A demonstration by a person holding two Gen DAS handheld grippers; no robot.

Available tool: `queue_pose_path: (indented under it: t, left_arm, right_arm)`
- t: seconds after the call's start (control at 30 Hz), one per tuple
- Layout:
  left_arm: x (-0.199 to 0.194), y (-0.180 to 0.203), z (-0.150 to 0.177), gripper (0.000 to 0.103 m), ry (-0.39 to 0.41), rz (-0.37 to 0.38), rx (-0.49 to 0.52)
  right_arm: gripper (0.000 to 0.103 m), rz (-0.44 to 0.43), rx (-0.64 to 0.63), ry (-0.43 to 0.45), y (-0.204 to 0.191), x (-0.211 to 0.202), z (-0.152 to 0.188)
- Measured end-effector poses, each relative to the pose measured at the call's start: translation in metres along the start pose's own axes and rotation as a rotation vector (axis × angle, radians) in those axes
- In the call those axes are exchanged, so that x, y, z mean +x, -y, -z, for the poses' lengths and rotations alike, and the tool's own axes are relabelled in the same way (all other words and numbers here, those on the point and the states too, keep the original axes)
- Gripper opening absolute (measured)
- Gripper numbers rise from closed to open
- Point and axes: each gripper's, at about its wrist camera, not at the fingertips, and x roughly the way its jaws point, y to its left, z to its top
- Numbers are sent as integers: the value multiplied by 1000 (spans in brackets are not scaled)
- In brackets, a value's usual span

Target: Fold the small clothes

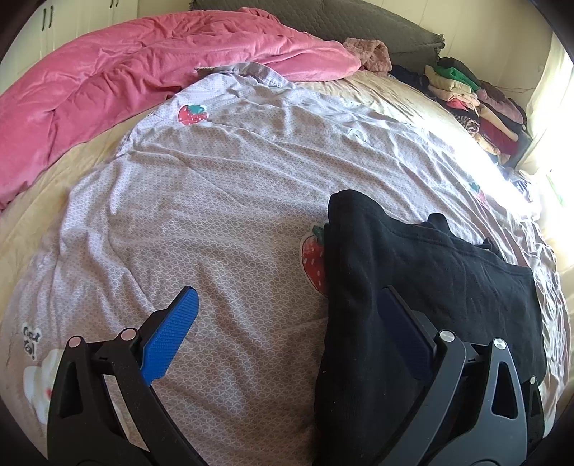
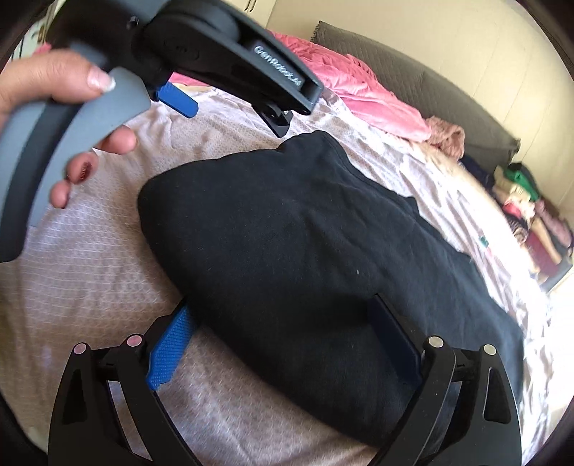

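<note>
Nearest the left wrist camera, the left claw (image 1: 287,304) stands released, its blue-padded fingers (image 1: 172,337) spread wide: the 7 o'clock one hangs over bare sheet, the 5 o'clock one over the edge of the black garment (image 1: 430,272). That garment lies folded on the lilac strawberry-print sheet (image 1: 215,215) at about 4 o'clock in this view, covering part of a printed strawberry. In the right wrist view the right claw (image 2: 283,315) is likewise released and straddles the near end of the black garment (image 2: 305,233), which fills the middle of the frame; whether either pad touches the cloth I cannot tell. At 10 o'clock there, the person's left hand (image 2: 61,107) grips the grey handle of the left claw's tool. Farther off in the left wrist view, a pink quilt (image 1: 143,71) lies bunched at 11 o'clock, a grey cushion (image 1: 358,25) at 12, and a stack of folded clothes (image 1: 473,104) at 2 o'clock by the bed's edge.
</note>
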Motion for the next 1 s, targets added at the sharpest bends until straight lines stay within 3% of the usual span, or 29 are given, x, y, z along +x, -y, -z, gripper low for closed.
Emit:
queue_pose_path:
  t: [0.23, 0.37, 0.4, 0.47, 0.7, 0.93, 1.0]
  left_arm:
    - [6, 4, 0, 94, -10, 5, 2]
    - [11, 8, -1, 94, -19, 40, -4]
    - [12, 8, -2, 94, -24, 58, -11]
    - [17, 7, -3, 94, -40, 125, -45]
    - [36, 9, 1, 94, -108, 435, -212]
    - [34, 41, 4, 92, -135, 593, -231]
    - [28, 53, 4, 82, -121, 608, -210]
  right_arm:
    - [91, 75, -53, 44, -5, 10, -9]
    - [50, 51, -48, 81, 0, 5, -12]
    - [43, 31, -40, 97, 3, 1, -11]
    - [20, 0, -18, 119, 7, -6, -11]
    - [13, -83, 106, 204, 38, -27, -8]
    - [13, -81, 175, 291, 58, -56, 1]
    - [13, -86, 199, 304, 66, -61, 4]
